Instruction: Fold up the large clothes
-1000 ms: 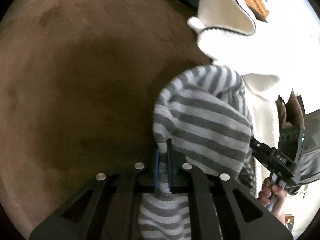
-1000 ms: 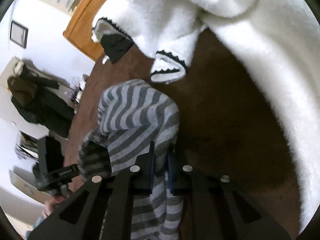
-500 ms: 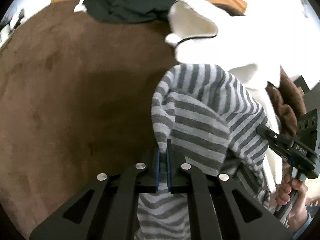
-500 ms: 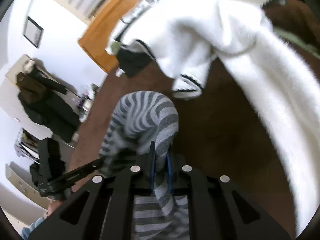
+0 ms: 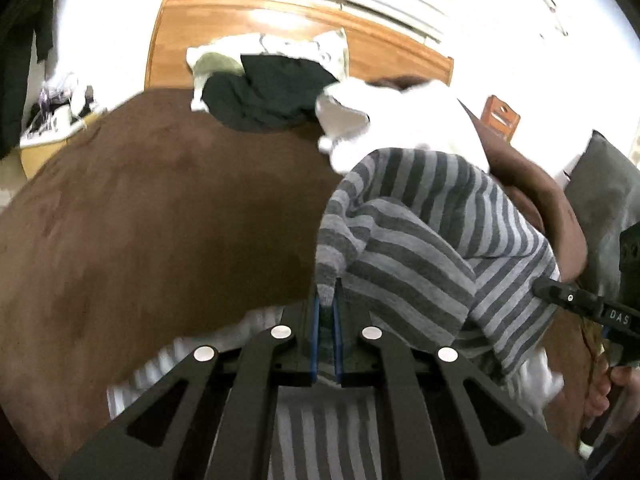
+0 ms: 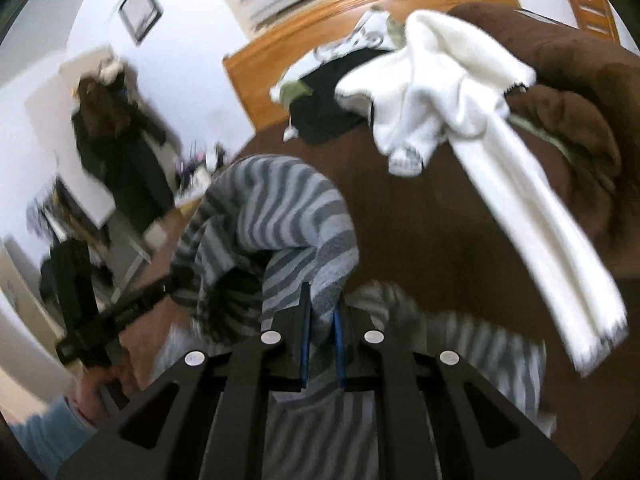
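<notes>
A grey striped garment (image 5: 432, 236) hangs bunched between my two grippers above a brown bed cover (image 5: 160, 216). My left gripper (image 5: 327, 300) is shut on one edge of it. My right gripper (image 6: 320, 308) is shut on another edge of the striped garment (image 6: 276, 208). The right gripper shows in the left wrist view (image 5: 580, 304) at the far right. The left gripper shows in the right wrist view (image 6: 132, 304) at the left. More striped cloth hangs below both grippers.
A white fleece garment (image 6: 460, 92) lies on the bed cover (image 6: 420, 216) beyond the striped one. A dark garment (image 5: 264, 92) and pale clothes are heaped against the wooden headboard (image 5: 280, 16). A grey pillow (image 5: 604, 192) is at the right.
Both grippers have lifted and tilted up with the striped garment. The headboard, wall and room have come into view. The garment now hangs higher off the bed cover.
</notes>
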`<state>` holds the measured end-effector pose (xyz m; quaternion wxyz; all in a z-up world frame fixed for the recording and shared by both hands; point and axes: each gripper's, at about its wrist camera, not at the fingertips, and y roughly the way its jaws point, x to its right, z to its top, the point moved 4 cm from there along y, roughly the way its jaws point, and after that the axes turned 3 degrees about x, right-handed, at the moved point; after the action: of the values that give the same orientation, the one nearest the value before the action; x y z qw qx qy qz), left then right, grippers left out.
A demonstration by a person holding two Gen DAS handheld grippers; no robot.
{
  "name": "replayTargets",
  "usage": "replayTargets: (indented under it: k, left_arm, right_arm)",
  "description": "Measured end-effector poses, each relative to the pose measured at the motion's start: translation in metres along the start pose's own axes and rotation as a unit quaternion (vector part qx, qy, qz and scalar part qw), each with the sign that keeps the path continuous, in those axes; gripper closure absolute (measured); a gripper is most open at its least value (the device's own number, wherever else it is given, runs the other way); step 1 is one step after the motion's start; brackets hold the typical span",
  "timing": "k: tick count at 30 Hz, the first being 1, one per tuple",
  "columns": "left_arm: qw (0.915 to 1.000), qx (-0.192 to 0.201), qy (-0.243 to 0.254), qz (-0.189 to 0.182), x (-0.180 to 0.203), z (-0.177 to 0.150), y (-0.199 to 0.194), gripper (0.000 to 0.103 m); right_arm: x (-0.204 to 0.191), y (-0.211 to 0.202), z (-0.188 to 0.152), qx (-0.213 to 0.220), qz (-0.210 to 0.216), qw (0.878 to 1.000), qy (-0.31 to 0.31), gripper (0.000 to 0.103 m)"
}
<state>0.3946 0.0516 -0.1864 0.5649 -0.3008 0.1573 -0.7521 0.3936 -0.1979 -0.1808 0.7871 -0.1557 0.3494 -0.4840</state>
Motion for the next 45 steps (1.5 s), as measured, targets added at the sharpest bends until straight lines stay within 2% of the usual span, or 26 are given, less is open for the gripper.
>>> replayTargets:
  k: [6,10,12,13,15,18,19,21,22,23,25,26,28,30,31,34,35,37,38,40,42,43,45]
  left_arm:
    - [0.9978,-0.063,0.011,-0.014,0.008,-0.074,-0.022,0.094]
    - [0.9955,-0.089,-0.022,-0.023,-0.003,-0.099,-0.017,0.093]
    - [0.9947,-0.098,-0.023,-0.022,-0.007,-0.104,-0.013,0.092]
    - [0.9943,-0.101,-0.024,-0.023,-0.007,-0.106,-0.013,0.090]
    - [0.9936,-0.106,-0.030,-0.025,-0.009,-0.108,-0.015,0.088]
    - [0.9938,-0.102,-0.030,-0.032,-0.009,-0.107,-0.032,0.087]
    - [0.9940,-0.099,-0.029,-0.037,-0.008,-0.106,-0.038,0.084]
    - [0.9942,-0.093,-0.023,-0.048,-0.007,-0.094,-0.047,0.073]
    - [0.9942,-0.091,-0.020,-0.053,-0.006,-0.089,-0.049,0.065]
    - [0.9938,-0.090,-0.013,-0.064,-0.003,-0.080,-0.050,0.063]
    - [0.9921,-0.096,0.000,-0.080,0.002,-0.068,-0.045,0.062]
    - [0.9908,-0.103,0.005,-0.088,0.004,-0.064,-0.041,0.058]
    - [0.9877,-0.124,0.025,-0.092,0.009,-0.056,-0.027,0.056]
    - [0.9861,-0.132,0.039,-0.093,0.014,-0.049,-0.017,0.055]
    - [0.9848,-0.138,0.041,-0.098,0.016,-0.047,-0.014,0.051]
    - [0.9808,-0.154,0.057,-0.106,0.025,-0.040,-0.002,0.047]
    - [0.9794,-0.160,0.071,-0.101,0.029,-0.038,0.002,0.042]
    - [0.9774,-0.166,0.095,-0.090,0.036,-0.037,0.009,0.040]
    - [0.9764,-0.170,0.098,-0.089,0.038,-0.037,0.012,0.039]
    - [0.9742,-0.178,0.111,-0.082,0.043,-0.037,0.019,0.038]
    - [0.9716,-0.182,0.136,-0.066,0.048,-0.039,0.027,0.037]
    - [0.9711,-0.182,0.140,-0.063,0.050,-0.039,0.029,0.039]
    - [0.9698,-0.180,0.154,-0.058,0.055,-0.041,0.035,0.068]
  right_arm:
    - [-0.003,-0.012,-0.075,-0.066,-0.031,0.997,-0.027,0.092]
    - [0.012,-0.012,-0.094,-0.069,-0.038,0.997,-0.001,0.086]
    - [0.015,-0.015,-0.093,-0.060,-0.035,0.998,0.012,0.077]
    - [0.015,-0.016,-0.091,-0.061,-0.033,0.997,0.018,0.065]
    - [0.012,-0.025,-0.089,-0.057,-0.033,0.998,0.019,0.047]
    - [0.000,-0.040,-0.072,-0.043,-0.023,0.999,-0.003,0.041]
    - [-0.003,-0.041,-0.067,-0.041,-0.021,0.999,-0.012,0.037]
    - [-0.007,-0.038,-0.050,-0.044,-0.016,0.999,-0.027,0.037]
    - [-0.007,-0.033,-0.042,-0.051,-0.006,0.998,-0.030,0.037]
    - [-0.007,-0.028,-0.036,-0.054,-0.001,0.998,-0.032,0.037]
    - [-0.006,-0.017,-0.029,-0.068,0.017,0.997,-0.029,0.037]
    - [-0.005,-0.007,-0.025,-0.086,0.032,0.996,-0.022,0.037]
    - [-0.004,0.007,-0.024,-0.105,0.039,0.994,-0.015,0.037]
    - [0.000,0.018,-0.024,-0.119,0.039,0.992,-0.014,0.037]
    - [0.001,0.023,-0.025,-0.124,0.036,0.992,-0.016,0.040]
    - [0.002,0.028,-0.028,-0.129,0.035,0.991,-0.016,0.053]
    - [0.003,0.029,-0.029,-0.131,0.034,0.991,-0.016,0.055]
    - [0.004,0.030,-0.031,-0.135,0.030,0.990,-0.018,0.068]
    - [0.004,0.030,-0.032,-0.136,0.025,0.990,-0.023,0.071]
    - [0.004,0.030,-0.033,-0.138,0.020,0.990,-0.033,0.087]
    - [0.004,0.031,-0.035,-0.142,0.016,0.989,-0.041,0.090]
    - [0.004,0.031,-0.036,-0.143,0.014,0.989,-0.043,0.091]
    - [0.004,0.031,-0.036,-0.144,0.011,0.988,-0.045,0.093]
